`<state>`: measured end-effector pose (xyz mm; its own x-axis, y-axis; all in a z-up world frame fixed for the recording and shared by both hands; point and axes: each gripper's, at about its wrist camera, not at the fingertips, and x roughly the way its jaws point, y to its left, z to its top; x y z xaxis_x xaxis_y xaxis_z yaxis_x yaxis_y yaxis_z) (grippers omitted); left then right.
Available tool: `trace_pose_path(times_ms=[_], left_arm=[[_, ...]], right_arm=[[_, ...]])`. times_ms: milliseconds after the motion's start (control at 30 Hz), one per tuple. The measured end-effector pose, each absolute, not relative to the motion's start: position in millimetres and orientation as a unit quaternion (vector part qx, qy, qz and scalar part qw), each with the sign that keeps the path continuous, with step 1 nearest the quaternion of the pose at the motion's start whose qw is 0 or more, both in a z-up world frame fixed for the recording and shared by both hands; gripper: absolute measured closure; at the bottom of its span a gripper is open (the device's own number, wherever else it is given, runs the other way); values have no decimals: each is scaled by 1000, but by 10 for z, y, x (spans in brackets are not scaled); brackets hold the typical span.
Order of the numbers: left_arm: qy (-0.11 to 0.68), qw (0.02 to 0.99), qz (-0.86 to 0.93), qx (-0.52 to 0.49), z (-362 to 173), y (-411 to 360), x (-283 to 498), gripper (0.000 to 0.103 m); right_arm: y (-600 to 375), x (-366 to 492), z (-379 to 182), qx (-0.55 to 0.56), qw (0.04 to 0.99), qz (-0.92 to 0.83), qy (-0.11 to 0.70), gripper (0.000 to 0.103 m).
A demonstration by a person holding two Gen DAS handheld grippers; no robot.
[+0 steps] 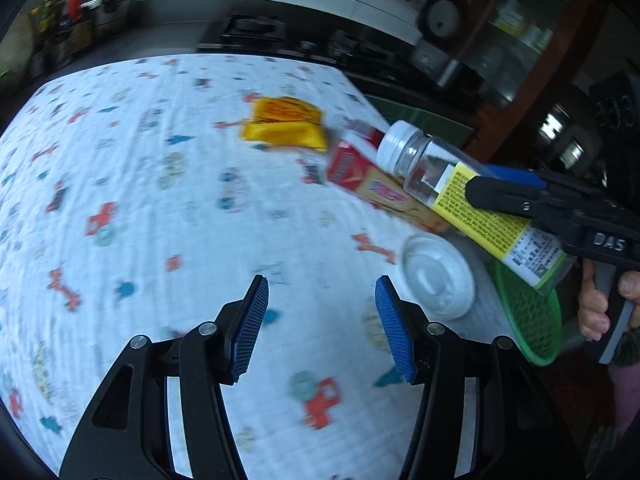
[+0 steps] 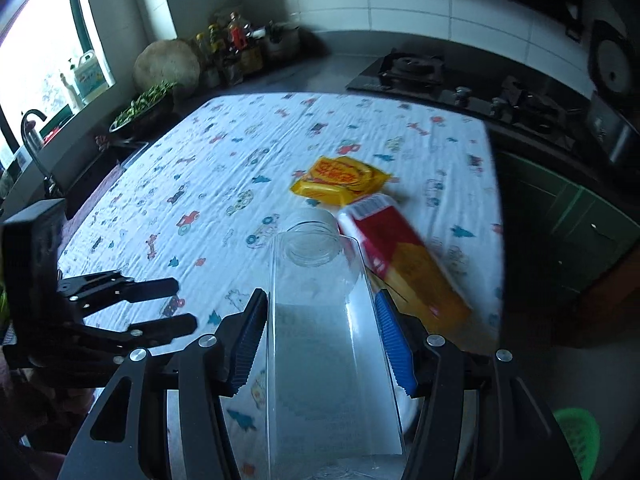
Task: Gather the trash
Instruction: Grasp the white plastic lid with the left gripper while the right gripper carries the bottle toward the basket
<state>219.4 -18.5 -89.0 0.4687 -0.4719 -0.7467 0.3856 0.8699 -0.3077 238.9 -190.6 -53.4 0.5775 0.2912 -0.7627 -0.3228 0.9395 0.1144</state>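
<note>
- Right gripper (image 2: 322,332) was clamped on a clear plastic bottle (image 1: 472,196), white cap pointing away, held in the air above the table's (image 1: 160,208) right edge.
- Left gripper (image 1: 321,330) hung over the patterned cloth with fingers spread, holding nothing.
- Yellow snack packet (image 1: 286,124) lay far right; red-and-yellow box (image 1: 376,184) just near of it.
- White lid (image 1: 438,276) sat beside a green basket (image 1: 528,316).

On the table (image 2: 160,216), the packet (image 2: 340,178) lies far; the box (image 2: 404,256) nearer right; the basket (image 2: 576,440) nearest right.
</note>
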Motion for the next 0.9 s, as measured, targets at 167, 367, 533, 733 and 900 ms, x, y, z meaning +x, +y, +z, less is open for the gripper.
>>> trace_pose_path(times_ms=[167, 367, 533, 733, 900], left_arm=[[456, 839, -295, -31, -934, -607, 2212, 49], [476, 818, -321, -11, -1099, -1022, 2298, 60], [493, 810, -317, -2, -1239, -1190, 2364, 65], [505, 805, -312, -6, -1330, -1240, 2402, 76], [506, 811, -295, 1, -1372, -1216, 2410, 97]], right_arm=[[-2210, 2097, -421, -9, 899, 140, 414, 49], [-2521, 1818, -415, 3, 905, 103, 412, 49], [-2871, 1536, -453, 27, 910, 61, 410, 49], [-3296, 1241, -573, 45, 907, 4, 418, 49], [-3613, 1097, -716, 58, 900, -36, 430, 49]])
